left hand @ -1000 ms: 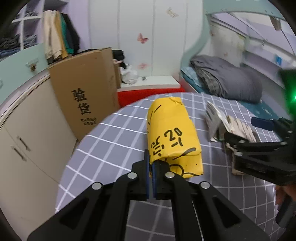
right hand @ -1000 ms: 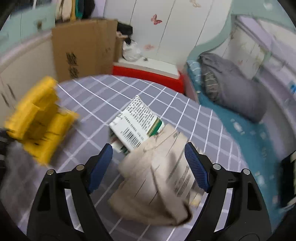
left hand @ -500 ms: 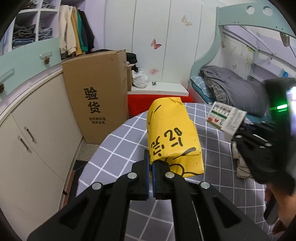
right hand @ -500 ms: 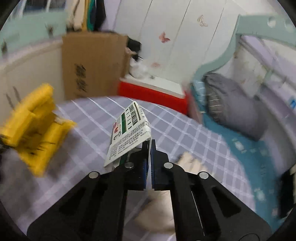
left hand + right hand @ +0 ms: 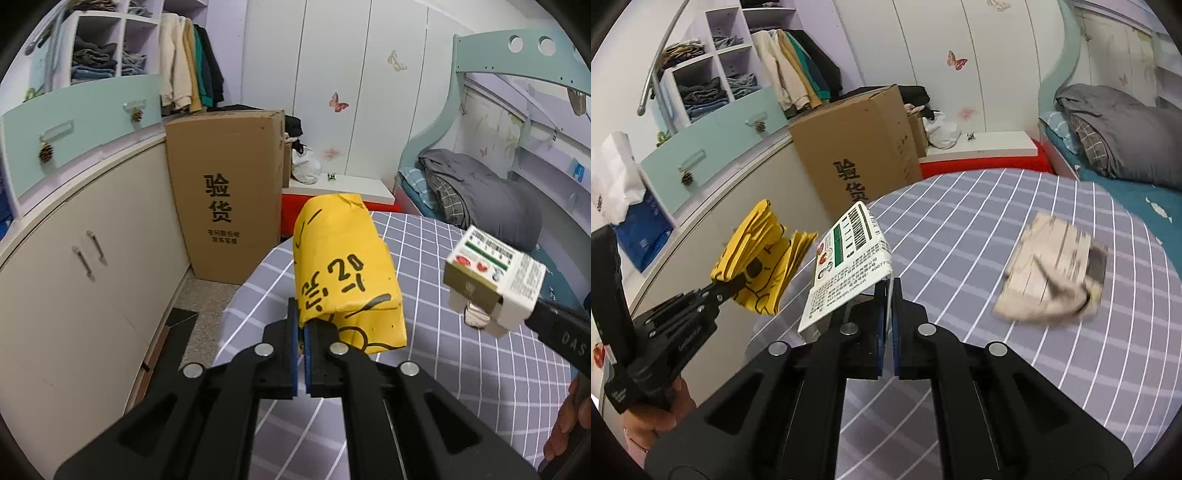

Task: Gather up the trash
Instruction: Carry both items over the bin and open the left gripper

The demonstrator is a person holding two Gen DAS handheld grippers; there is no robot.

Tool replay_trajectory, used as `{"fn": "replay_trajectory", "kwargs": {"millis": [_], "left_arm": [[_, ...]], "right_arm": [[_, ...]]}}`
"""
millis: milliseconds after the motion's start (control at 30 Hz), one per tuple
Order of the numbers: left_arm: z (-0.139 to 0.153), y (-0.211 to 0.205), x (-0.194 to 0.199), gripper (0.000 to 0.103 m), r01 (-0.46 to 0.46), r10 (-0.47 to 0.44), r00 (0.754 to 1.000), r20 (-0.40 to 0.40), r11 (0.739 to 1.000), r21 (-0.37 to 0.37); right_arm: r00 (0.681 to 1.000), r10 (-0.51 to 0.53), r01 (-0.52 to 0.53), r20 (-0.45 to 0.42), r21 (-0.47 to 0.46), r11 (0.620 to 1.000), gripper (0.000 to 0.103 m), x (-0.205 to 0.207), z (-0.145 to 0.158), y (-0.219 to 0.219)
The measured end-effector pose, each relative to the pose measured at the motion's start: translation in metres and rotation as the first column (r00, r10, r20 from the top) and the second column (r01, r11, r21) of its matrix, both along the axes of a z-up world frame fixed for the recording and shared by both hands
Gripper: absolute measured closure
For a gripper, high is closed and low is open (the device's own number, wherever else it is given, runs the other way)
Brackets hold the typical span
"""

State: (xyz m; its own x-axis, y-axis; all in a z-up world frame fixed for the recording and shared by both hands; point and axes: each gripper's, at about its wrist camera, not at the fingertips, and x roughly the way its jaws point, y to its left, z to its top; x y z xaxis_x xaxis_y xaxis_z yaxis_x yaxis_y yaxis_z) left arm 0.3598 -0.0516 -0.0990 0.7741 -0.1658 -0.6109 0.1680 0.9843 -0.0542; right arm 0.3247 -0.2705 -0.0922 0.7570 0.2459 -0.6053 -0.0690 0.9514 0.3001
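Observation:
My left gripper (image 5: 302, 325) is shut on the edge of a folded yellow paper bag (image 5: 343, 269) with black writing, held in the air over the left side of the round checked table (image 5: 480, 369). The right wrist view shows the same yellow bag (image 5: 757, 258) at left, pinched by the left gripper (image 5: 733, 283). My right gripper (image 5: 889, 295) is shut on a flap of a white carton (image 5: 846, 269) with a barcode and green stripe, lifted off the table. That white carton (image 5: 495, 284) hangs at right in the left wrist view. A crumpled beige paper wrapper (image 5: 1052, 277) lies on the table.
A tall cardboard box (image 5: 225, 206) stands on the floor beside cream cabinets (image 5: 92, 266). A bed with a grey blanket (image 5: 480, 195) is behind the table. A red and white low step (image 5: 340, 192) sits by the wardrobe. A person's hand (image 5: 661, 417) grips the left handle.
The right gripper closed on the white carton and lifted it off the table, leaving the beige wrapper behind. Both grippers rose and swung left toward the cabinets and box.

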Motion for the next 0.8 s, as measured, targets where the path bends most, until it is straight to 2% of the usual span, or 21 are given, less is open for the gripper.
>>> {"fn": "replay_trajectory", "kwargs": {"millis": [400, 800], "left_arm": [[0.002, 0.049, -0.069, 0.101, -0.052, 0.052, 0.999, 0.005, 0.998, -0.044], [-0.003, 0.114, -0.105, 0.101, -0.144, 0.144, 0.99, -0.006, 0.985, -0.096]], "right_arm": [[0.997, 0.082, -0.081, -0.009, 0.036, 0.996, 0.1, -0.065, -0.004, 0.056], [0.977, 0.215, -0.215, -0.016, 0.014, 0.977, 0.1, -0.075, -0.002, 0.132]]}}
